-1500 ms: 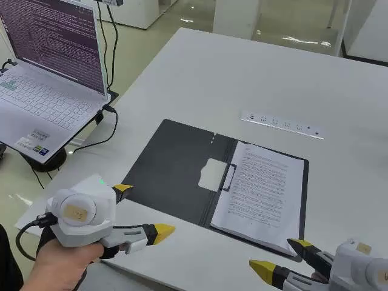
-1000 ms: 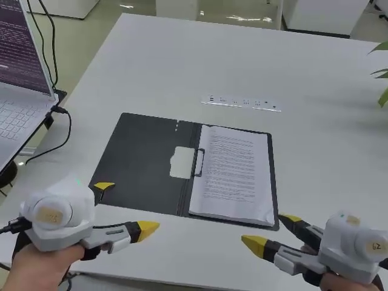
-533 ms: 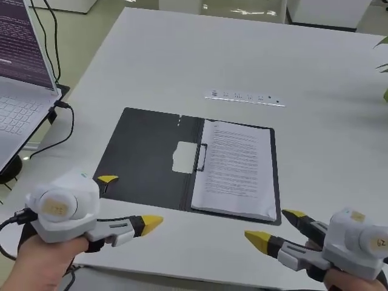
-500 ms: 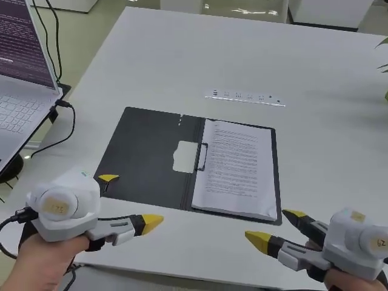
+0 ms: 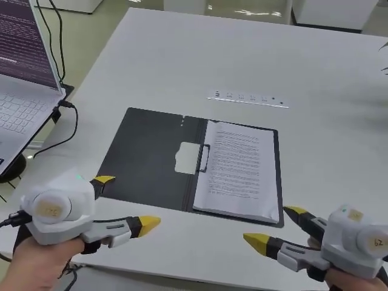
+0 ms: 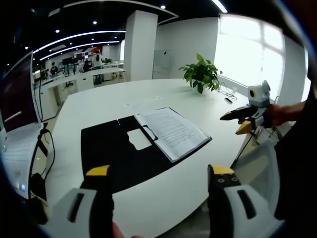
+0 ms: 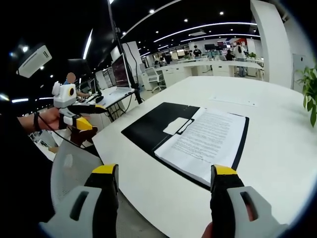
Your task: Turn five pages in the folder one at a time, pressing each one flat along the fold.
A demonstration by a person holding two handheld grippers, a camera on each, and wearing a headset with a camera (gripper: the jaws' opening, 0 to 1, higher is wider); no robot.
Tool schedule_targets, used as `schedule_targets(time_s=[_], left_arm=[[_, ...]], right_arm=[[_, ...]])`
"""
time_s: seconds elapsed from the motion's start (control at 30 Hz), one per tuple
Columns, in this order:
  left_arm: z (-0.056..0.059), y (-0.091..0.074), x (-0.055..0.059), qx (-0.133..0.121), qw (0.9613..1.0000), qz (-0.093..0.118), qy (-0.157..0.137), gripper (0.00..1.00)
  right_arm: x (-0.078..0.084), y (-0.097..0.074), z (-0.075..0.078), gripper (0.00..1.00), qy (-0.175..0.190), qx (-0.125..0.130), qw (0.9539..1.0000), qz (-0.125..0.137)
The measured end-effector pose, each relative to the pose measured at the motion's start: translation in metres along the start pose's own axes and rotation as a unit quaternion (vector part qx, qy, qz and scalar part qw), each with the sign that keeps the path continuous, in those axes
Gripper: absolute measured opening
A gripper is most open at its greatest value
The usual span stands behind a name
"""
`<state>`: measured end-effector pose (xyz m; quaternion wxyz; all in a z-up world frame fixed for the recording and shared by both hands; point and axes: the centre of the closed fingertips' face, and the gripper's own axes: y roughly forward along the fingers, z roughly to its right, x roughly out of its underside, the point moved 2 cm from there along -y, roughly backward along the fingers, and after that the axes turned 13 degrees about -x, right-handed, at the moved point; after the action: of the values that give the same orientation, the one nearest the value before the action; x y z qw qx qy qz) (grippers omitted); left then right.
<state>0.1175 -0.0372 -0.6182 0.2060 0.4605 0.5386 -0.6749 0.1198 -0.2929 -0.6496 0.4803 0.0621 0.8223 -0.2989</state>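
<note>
A: So, has anything shifted lately?
B: Barely. The folder lies open as before, close to the table's near edge, its paper stack untouched on the right half. What looks like drift is the headset moving.
A: And the grippers?
B: Left gripper and right gripper still hover off that near edge, jaws spread wide, holding nothing. I'd judge no page turned yet.

An open-plan office: a white meeting table with a flush white socket strip at twelve o'clock, an open silver laptop at ten o'clock, rows of white desks with monitors beyond, ceiling light strips, a green potted plant.
</note>
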Motion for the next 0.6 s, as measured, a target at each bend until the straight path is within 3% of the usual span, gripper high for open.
schedule_targets(time_s=[0.6], left_arm=[[0.003, 0.014, -0.009, 0.026, 0.9996, -0.003, 0.012, 0.77]], right_arm=[[0.004, -0.005, -0.003, 0.75, 0.016, 0.011, 0.9998, 0.006]])
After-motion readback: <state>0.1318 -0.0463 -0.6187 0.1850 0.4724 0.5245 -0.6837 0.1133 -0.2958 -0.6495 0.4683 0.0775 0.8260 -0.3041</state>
